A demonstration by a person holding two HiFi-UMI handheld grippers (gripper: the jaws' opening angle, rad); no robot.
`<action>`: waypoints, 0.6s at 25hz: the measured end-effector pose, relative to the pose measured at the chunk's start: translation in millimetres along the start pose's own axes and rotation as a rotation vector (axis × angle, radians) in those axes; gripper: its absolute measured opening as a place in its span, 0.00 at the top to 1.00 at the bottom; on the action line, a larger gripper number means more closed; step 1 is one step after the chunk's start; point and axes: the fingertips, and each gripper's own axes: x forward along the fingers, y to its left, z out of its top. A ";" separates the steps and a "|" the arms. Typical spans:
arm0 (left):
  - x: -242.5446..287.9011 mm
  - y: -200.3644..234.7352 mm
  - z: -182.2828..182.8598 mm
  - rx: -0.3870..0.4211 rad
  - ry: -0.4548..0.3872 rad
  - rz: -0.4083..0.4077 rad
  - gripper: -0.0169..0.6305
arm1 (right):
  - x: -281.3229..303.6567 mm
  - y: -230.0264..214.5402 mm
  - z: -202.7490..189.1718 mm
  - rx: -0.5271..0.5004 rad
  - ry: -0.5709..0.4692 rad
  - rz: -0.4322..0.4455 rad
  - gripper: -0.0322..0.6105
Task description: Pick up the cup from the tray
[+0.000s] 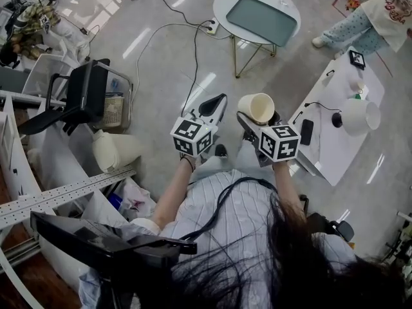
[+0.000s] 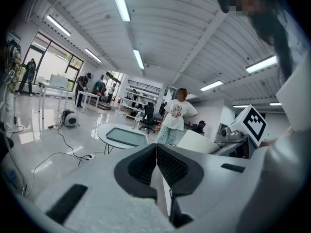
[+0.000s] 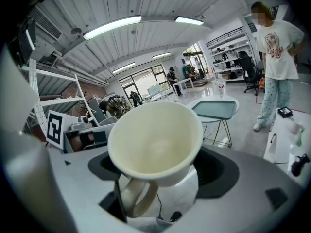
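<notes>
A cream cup [image 1: 257, 107] with a handle is held up in the air by my right gripper [image 1: 255, 122], well away from the grey-green tray [image 1: 261, 19] on the round white table [image 1: 221, 0]. In the right gripper view the cup [image 3: 154, 147] fills the middle, mouth toward the camera, handle down between the jaws, which are shut on it. My left gripper [image 1: 214, 105] hovers beside it to the left, jaws pressed together with nothing in them. The left gripper view shows the pads [image 2: 167, 165] meeting, with the tray [image 2: 125, 136] far behind.
A white desk [image 1: 338, 127] with a lamp shade, phone and cables stands at the right. A black chair [image 1: 80, 95] and a wire bin are at the left. A power strip and cables lie on the floor. A person [image 1: 370, 18] stands by the table.
</notes>
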 end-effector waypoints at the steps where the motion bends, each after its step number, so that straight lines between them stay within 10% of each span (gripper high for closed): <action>1: -3.8 0.2 0.7 0.002 -0.006 -0.001 0.95 | -2.6 3.8 -3.8 0.000 0.000 -0.003 0.32; 15: -26.7 -8.6 -2.0 0.023 -0.031 -0.050 0.95 | -14.2 28.9 -24.9 -0.019 -0.008 -0.028 0.32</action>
